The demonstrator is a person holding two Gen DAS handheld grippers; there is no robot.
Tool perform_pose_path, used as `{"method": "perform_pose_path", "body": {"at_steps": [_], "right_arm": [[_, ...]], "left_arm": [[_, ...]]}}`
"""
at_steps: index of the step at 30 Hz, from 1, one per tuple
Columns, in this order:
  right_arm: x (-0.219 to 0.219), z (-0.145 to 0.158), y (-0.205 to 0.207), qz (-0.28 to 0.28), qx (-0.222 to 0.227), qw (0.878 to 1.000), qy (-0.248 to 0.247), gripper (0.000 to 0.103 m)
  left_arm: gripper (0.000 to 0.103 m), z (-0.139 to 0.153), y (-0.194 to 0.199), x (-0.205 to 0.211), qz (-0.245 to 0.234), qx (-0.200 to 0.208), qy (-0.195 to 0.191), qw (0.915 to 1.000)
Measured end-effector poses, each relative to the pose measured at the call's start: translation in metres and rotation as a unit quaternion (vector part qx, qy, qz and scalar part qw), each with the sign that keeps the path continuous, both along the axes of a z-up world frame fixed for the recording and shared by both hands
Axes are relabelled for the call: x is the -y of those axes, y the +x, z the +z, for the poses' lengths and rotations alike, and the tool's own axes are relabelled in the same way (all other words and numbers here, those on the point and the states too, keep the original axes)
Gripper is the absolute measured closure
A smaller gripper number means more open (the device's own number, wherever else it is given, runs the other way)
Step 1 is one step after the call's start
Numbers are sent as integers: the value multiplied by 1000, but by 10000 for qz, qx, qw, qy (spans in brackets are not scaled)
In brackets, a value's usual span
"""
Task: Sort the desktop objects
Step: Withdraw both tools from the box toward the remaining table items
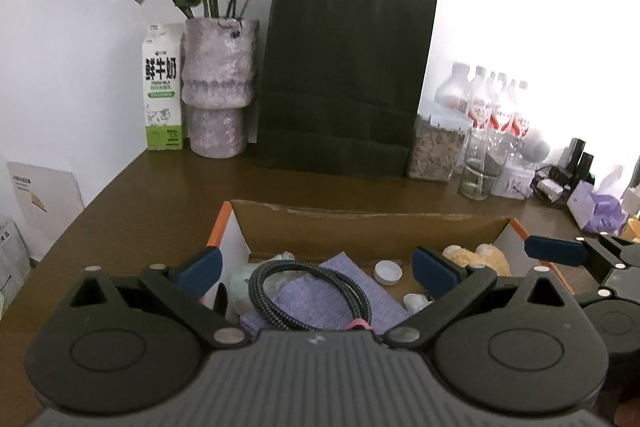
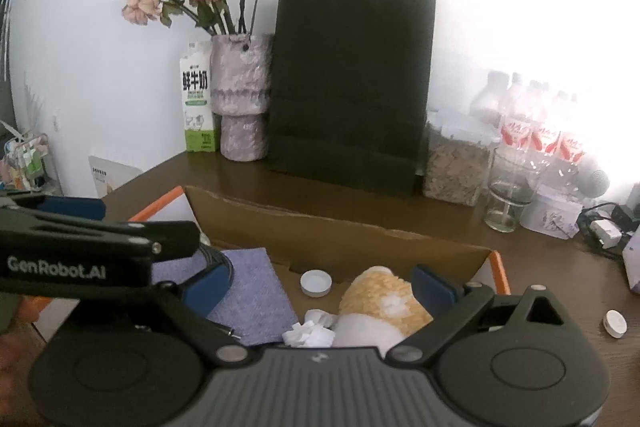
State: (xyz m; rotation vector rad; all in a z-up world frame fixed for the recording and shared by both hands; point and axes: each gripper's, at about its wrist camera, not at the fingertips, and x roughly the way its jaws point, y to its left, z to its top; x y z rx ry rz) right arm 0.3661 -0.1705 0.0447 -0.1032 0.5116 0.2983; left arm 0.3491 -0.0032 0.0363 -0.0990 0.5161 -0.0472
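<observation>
Over the cardboard box (image 1: 360,227), both the left gripper (image 1: 316,269) and right gripper (image 2: 320,285) gaped wide, holding nothing. Inside lay a braided cable (image 1: 280,291), fuzzy purple cloth (image 2: 256,291), a fluffy, maybe plush toy (image 2: 384,303).

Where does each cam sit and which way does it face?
Left wrist: on the left gripper, angled down into the cardboard box holding a coiled cable; its own open fingers show, with the right gripper at the right edge.
Right wrist: on the right gripper, angled down over the plush toy in the box; own open fingers, with the left gripper's side at left.
Shared: box, purple cloth, white cap, black paper bag, vase, milk carton.
</observation>
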Motion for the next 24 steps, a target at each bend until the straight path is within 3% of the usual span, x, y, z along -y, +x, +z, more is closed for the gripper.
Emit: {"method": "perform_pose_path", "body": {"at_steps": [14, 24], "right_arm": [[17, 20, -71, -68, 242, 9997, 0, 4], [29, 0, -138, -35, 72, 10000, -18, 3]], "left_arm": [[0, 23, -70, 0, 36, 291, 7, 9996], [0, 13, -138, -8, 138, 344, 32, 9993]]}}
